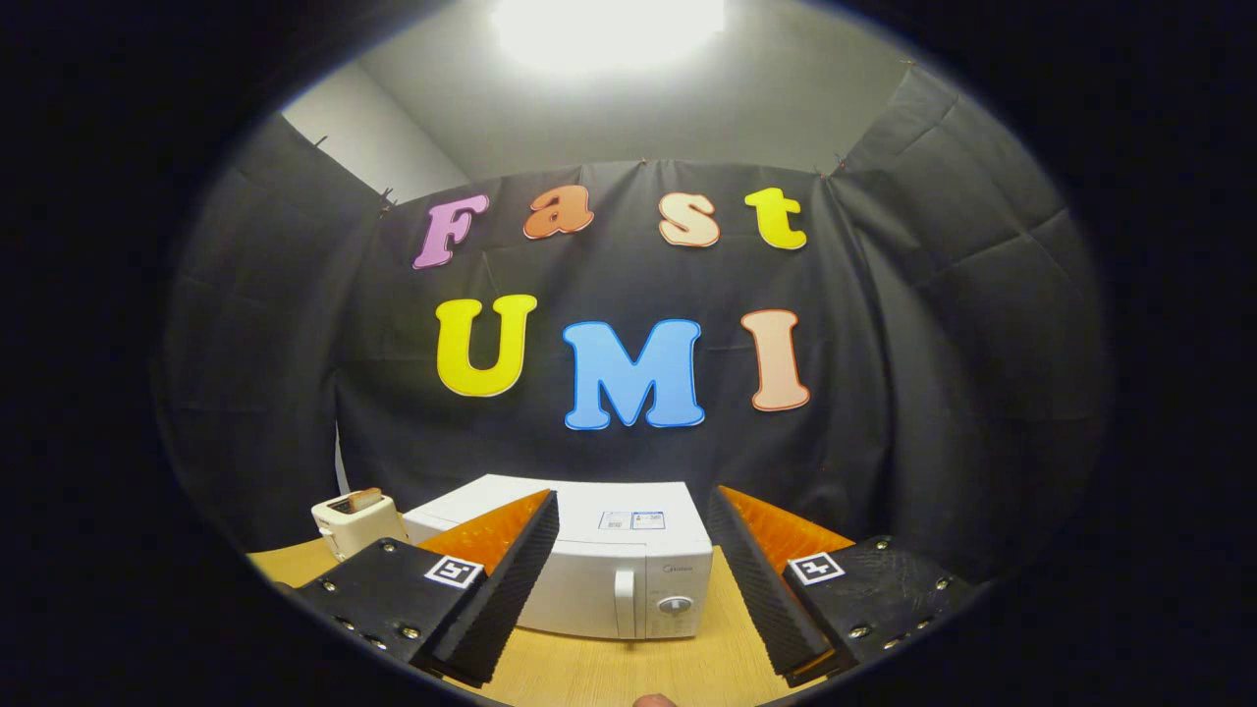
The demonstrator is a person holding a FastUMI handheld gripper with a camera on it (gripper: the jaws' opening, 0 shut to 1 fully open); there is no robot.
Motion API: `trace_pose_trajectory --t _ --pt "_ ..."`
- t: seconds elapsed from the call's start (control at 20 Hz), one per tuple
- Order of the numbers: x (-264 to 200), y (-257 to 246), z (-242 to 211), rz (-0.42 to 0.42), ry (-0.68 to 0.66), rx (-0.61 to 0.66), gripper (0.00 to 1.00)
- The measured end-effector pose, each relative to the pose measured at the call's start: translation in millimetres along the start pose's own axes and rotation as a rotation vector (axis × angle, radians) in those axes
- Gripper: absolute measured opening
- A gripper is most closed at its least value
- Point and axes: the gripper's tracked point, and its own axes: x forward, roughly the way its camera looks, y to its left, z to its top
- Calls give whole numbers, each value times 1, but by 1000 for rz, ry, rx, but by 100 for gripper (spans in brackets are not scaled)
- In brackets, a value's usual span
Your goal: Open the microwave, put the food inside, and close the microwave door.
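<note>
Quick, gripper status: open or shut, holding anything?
Gripper: open, fingers spread wide and holding nothing; the closed white microwave sits just ahead of them on the wooden table.

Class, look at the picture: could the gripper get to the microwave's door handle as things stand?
Probably yes. The gripper is open, and the door handle on the shut microwave faces it just beyond the fingers, with only bare table between.

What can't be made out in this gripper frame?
- Microwave door's left part: hidden behind the left finger of the open gripper.
- Toaster slot contents: too small to identify.
- Small rounded thing nearest the camera: cut off, unidentifiable.
</note>
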Motion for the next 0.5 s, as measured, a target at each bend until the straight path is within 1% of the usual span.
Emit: trace_pose_trajectory --t 0.3,0.5 --pt "33 -5 -21 14 13 -24 97" --pt "53 1 -42 39 33 -24 97"
